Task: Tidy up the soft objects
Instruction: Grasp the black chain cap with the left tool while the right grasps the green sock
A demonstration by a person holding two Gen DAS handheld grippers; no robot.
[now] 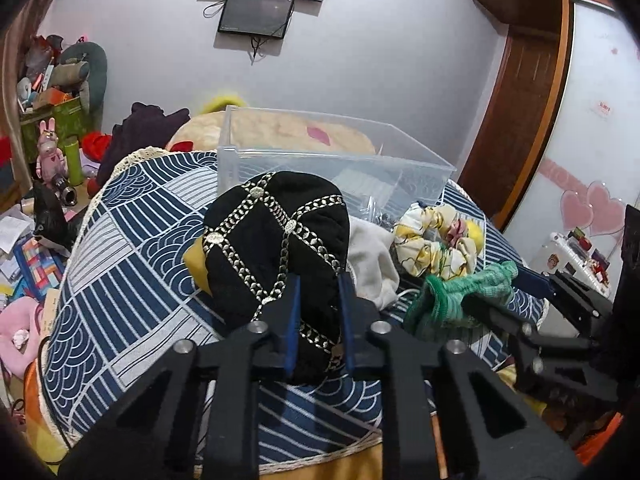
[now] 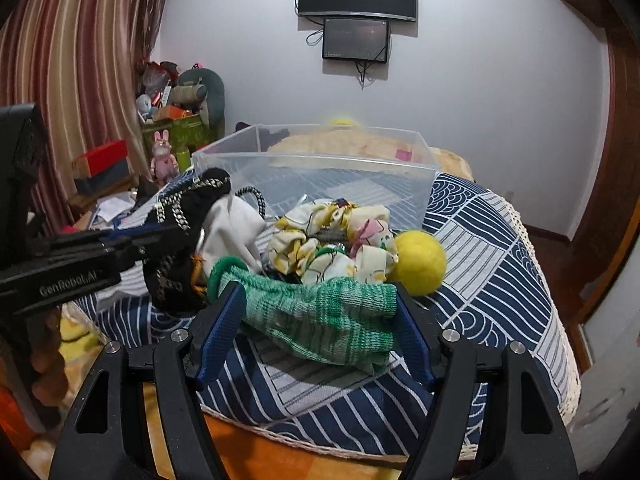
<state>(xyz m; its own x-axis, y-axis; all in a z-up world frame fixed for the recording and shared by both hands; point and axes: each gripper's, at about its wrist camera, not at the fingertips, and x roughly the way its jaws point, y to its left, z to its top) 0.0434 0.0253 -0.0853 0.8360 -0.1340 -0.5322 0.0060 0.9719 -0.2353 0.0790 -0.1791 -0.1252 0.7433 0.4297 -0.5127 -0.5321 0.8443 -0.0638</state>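
My left gripper point(image 1: 319, 280) is shut on a black cap with silver chain trim point(image 1: 276, 236), held just above the blue patterned cloth point(image 1: 140, 248). The cap also shows in the right wrist view point(image 2: 180, 216). My right gripper point(image 2: 318, 294) is open, its fingers on either side of a green knitted sock point(image 2: 320, 316) lying on the cloth. Behind the sock lie a floral scrunchie point(image 2: 332, 240), a yellow ball point(image 2: 420, 262) and a white cloth point(image 2: 232, 228). A clear plastic box point(image 2: 320, 176) stands behind the pile; it also shows in the left wrist view point(image 1: 332, 164).
The cloth-covered table point(image 2: 500, 264) drops off at its lace edge on the right. Cluttered toys and boxes point(image 1: 52, 120) stand at the left by the wall. A wooden door point(image 1: 520, 92) is at the right. A beige cushion point(image 2: 348, 142) lies behind the box.
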